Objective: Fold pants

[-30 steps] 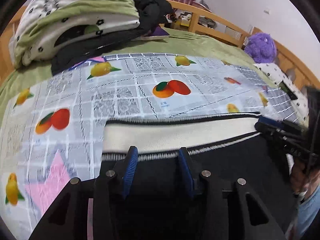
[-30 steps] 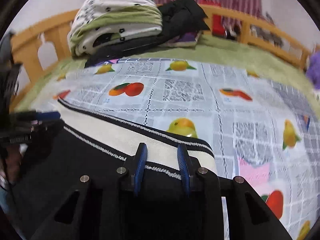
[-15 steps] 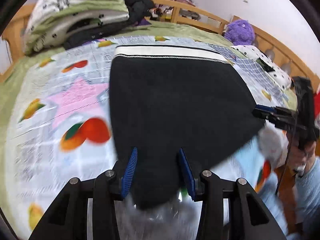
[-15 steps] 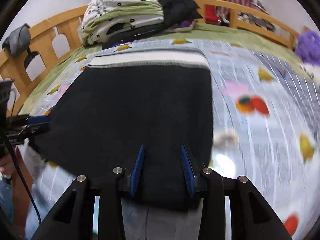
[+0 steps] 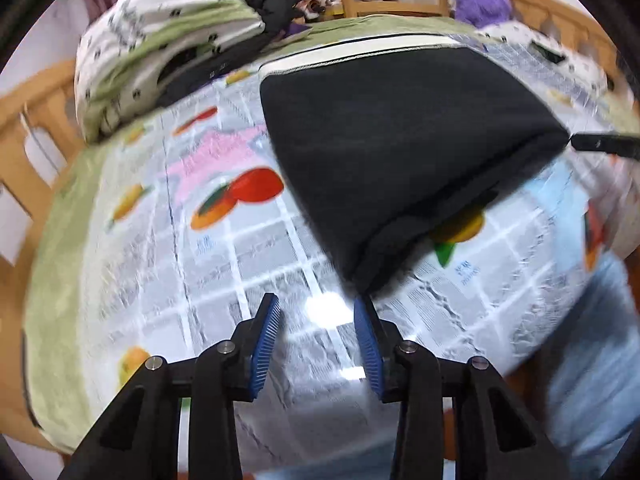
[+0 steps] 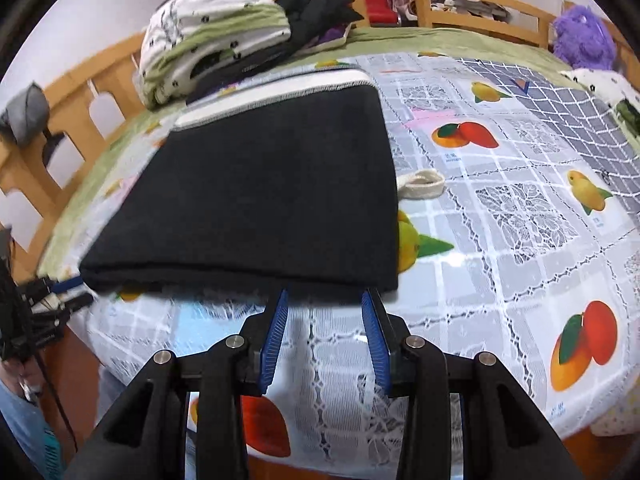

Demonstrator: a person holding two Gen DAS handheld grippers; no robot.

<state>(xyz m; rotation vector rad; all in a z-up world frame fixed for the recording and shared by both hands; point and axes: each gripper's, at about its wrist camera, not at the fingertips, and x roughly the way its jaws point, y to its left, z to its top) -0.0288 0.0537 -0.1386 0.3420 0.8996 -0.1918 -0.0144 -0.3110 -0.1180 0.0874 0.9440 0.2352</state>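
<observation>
Left tongs (image 5: 316, 320) and right tongs (image 6: 325, 314) both gape wide, holding nothing. The pants (image 6: 260, 188), folded, lie just beyond on the bed (image 6: 500, 240). Soft, light, prob. floppy; take the thick near folded edge w/ both.

A fruit-picture cloth (image 6: 520, 216) covers the green bed (image 6: 460, 42). A bundle of white and green bedding (image 6: 212, 32) sits at the far end, touching some black clothes (image 6: 316, 4). A purple fuzzy toy (image 6: 582, 38) sits by the wooden rail (image 6: 480, 8).
</observation>
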